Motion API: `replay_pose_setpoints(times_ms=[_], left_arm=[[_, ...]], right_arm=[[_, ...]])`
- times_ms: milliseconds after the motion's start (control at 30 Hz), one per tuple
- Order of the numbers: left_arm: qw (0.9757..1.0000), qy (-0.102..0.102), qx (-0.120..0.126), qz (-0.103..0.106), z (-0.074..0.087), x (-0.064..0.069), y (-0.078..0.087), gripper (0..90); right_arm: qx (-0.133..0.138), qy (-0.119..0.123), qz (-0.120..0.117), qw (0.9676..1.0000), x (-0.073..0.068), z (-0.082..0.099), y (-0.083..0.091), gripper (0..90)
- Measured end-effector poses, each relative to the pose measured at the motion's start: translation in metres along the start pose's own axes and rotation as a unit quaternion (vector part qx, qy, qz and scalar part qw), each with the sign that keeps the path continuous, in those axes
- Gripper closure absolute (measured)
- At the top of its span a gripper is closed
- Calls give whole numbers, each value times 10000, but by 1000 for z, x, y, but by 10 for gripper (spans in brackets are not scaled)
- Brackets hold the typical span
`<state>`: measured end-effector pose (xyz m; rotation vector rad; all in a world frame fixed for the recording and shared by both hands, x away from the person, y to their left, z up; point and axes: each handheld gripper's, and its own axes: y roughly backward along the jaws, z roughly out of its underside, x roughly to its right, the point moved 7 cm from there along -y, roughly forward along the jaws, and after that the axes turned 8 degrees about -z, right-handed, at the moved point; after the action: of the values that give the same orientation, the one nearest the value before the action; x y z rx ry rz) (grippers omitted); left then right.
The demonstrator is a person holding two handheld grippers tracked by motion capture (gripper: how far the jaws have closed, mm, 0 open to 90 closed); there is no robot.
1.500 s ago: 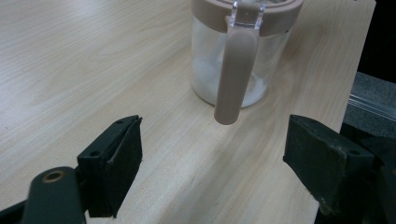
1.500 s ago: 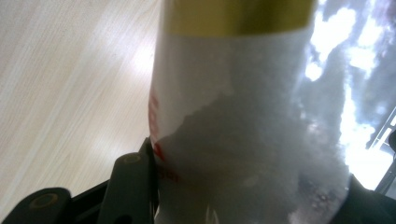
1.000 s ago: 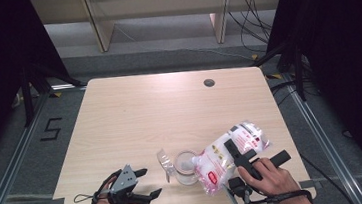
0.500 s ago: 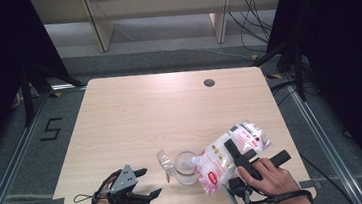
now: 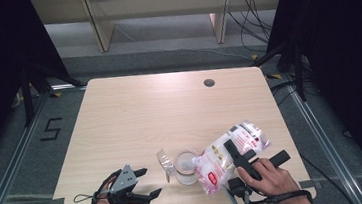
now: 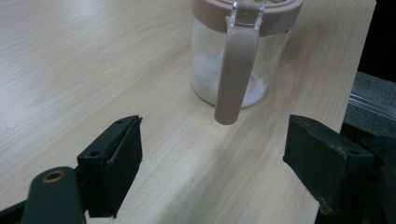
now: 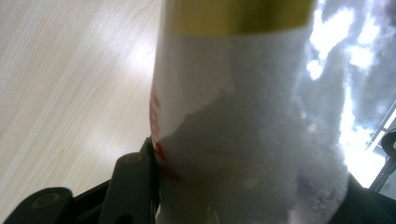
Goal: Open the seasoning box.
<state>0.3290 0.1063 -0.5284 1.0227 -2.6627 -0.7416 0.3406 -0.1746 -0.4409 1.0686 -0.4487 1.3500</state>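
A clear jar (image 5: pixel 186 168) with a beige rim stands near the table's front edge, its clear lid (image 5: pixel 165 163) flipped open to the left. In the left gripper view the jar (image 6: pixel 240 60) holds some white powder, and a beige latch hangs down its front. My right gripper (image 5: pixel 238 157) is shut on a plastic bag of white powder (image 5: pixel 226 154), tilted with its lower end over the jar's mouth. The bag (image 7: pixel 252 126) sits between the jaws in the right gripper view. My left gripper (image 5: pixel 145 182) rests open at the front left, pointing at the jar, nothing between its jaws.
The light wooden table (image 5: pixel 160 114) has a round cable hole (image 5: pixel 209 82) at the back right. Dark floor and metal frames surround it. The table's front edge runs close to both hands.
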Motion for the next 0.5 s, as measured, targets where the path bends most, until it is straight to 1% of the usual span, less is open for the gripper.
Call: replay_pose_setpoints(times_ms=[67,100,133,167,233,267,300,367,400,433,467,500], left_arm=[[10000,25,12,6,0,0,0,189],[10000,34,13,14,0,0,0,189],[10000,12,2,13,0,0,0,189],[10000,39,28,14,0,1,0,189],[10000,40,22,28,-1,0,0,189],[10000,68,37,30,-1,1,0,189],[10000,45,53,15,-1,1,0,189],[10000,60,35,31,-1,1,0,189],[10000,75,45,31,-1,1,0,189],[10000,5,23,10,-1,0,0,189],[10000,75,43,35,-1,1,0,189],[10000,68,39,37,-1,1,0,189]], right_arm=[[-3,-64,-17,10000,0,0,1,543],[-21,-147,-24,9999,-1,0,1,543],[-26,-138,-22,9999,-1,0,1,544],[-6,42,-4,10000,1,0,0,544],[-5,54,-16,10000,0,0,0,544],[-13,44,-37,10000,0,0,0,544],[-18,57,-42,10000,0,0,1,544],[-7,27,-7,10000,0,0,1,544],[-13,-85,-29,10000,-1,0,1,544],[-34,-101,-27,9999,-1,0,1,544],[-42,-97,-22,9999,-1,0,2,545],[-28,-101,-22,9999,0,0,2,545]])
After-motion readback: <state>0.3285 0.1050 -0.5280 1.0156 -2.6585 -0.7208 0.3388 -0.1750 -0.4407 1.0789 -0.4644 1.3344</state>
